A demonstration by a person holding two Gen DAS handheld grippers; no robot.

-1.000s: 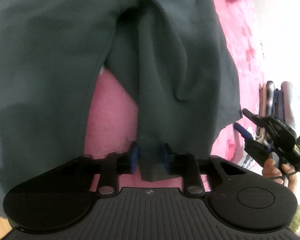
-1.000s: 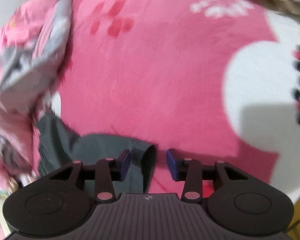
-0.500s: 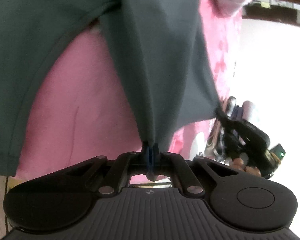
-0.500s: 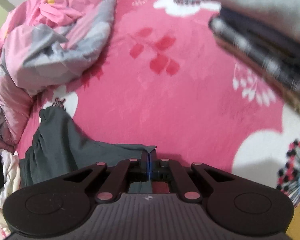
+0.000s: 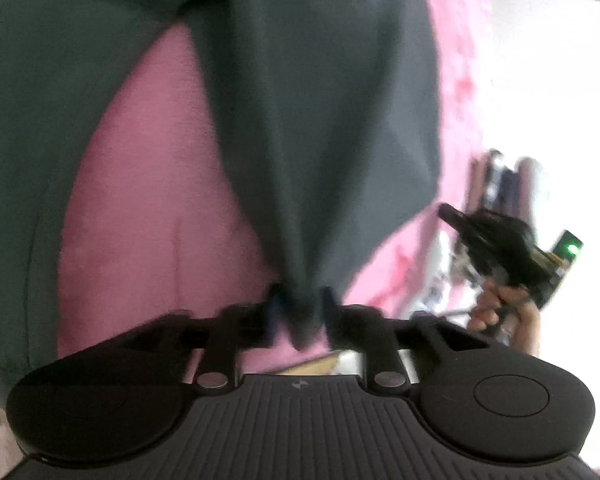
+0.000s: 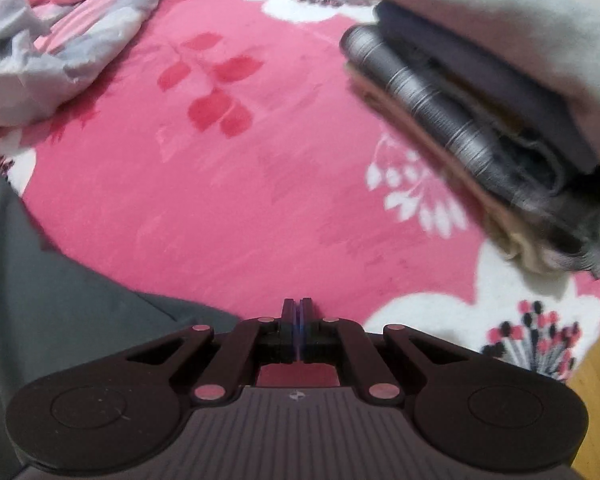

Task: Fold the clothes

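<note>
Left wrist view blurred throughout; dark grey-green garment (image 5: 320,112) hung over a pink blanket (image 5: 152,216), filling the top and left of the picture and narrowing to a bunched tail between the fingers of the left gripper (image 5: 300,304); fingers spread a little, one either side of the cloth, with no way to tell through the blur whether the pads pressed it or merely flanked it. Seen off to the right in the same view, the right gripper (image 5: 496,244), held in a hand (image 5: 504,312), its tip just beside the garment's right edge; contact not clear.

From the right wrist: fingers of that gripper (image 6: 297,316) pressed together, pads flat against each other; same garment (image 6: 52,280) lying at the lower left on the flowered blanket (image 6: 260,184), its edge running in under the linkage towards the pads; whether any cloth was caught between them, hidden. Stack of folded clothes (image 6: 480,112) resting on the blanket at the upper right, well apart from the garment; rumpled pink and grey bedding (image 6: 60,32) heaped at the upper left.
</note>
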